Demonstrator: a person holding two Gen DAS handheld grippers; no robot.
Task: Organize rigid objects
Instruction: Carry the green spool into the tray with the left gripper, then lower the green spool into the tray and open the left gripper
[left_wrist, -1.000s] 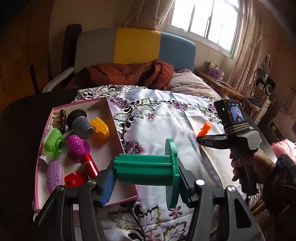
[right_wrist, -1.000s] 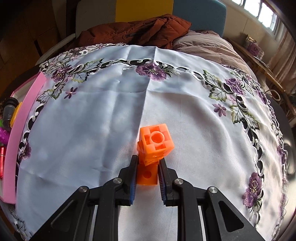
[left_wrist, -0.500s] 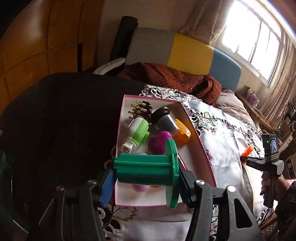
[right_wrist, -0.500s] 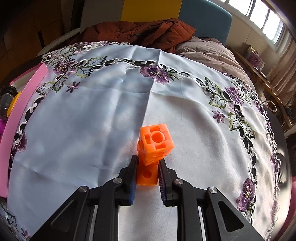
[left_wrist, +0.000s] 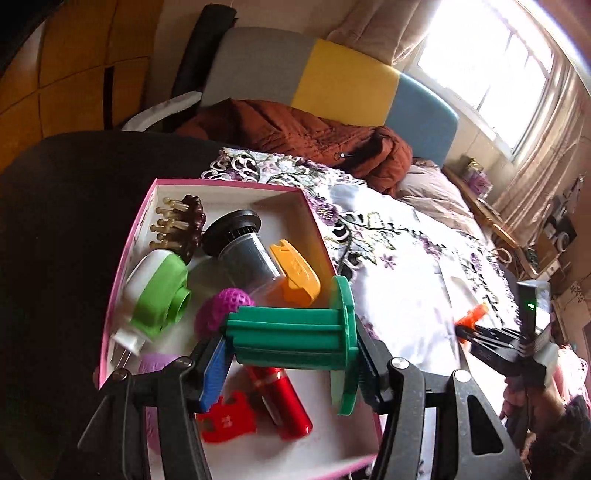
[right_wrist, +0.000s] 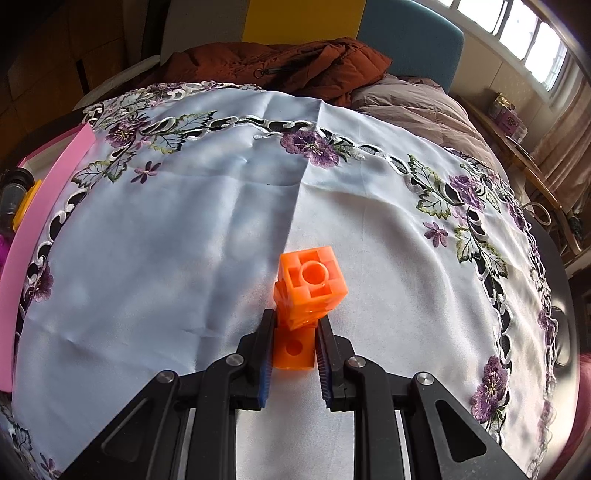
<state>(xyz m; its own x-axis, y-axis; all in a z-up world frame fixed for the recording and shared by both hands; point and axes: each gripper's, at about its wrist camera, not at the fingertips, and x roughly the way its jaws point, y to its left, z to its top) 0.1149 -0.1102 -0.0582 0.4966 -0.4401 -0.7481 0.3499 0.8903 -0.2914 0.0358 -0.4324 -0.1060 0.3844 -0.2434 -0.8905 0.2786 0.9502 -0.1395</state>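
Left wrist view: my left tool (left_wrist: 291, 360), part open, clamps the green spool (left_wrist: 295, 336) endwise. It has swung from over the tablecloth (left_wrist: 399, 288) to above the pink box (left_wrist: 125, 258), near its front edge; release comes next, I judge.

Right wrist view: my right tool (right_wrist: 293, 339), closed tight on the orange block (right_wrist: 308, 291), has stayed over mid-cloth.

pink box (left_wrist: 133, 236): 1; green spool (left_wrist: 291, 332): 1; orange block piece (right_wrist: 306, 295): 1; red pieces in box: 2 — red cylinder (left_wrist: 284, 402), flat red part (left_wrist: 225, 421); purple pieces in box: 2 — dimpled ball (left_wrist: 218, 310), pale oval (left_wrist: 155, 365); black-capped jar (left_wrist: 240, 243): 1; yellow clip (left_wrist: 295, 273): 1; claws: 2
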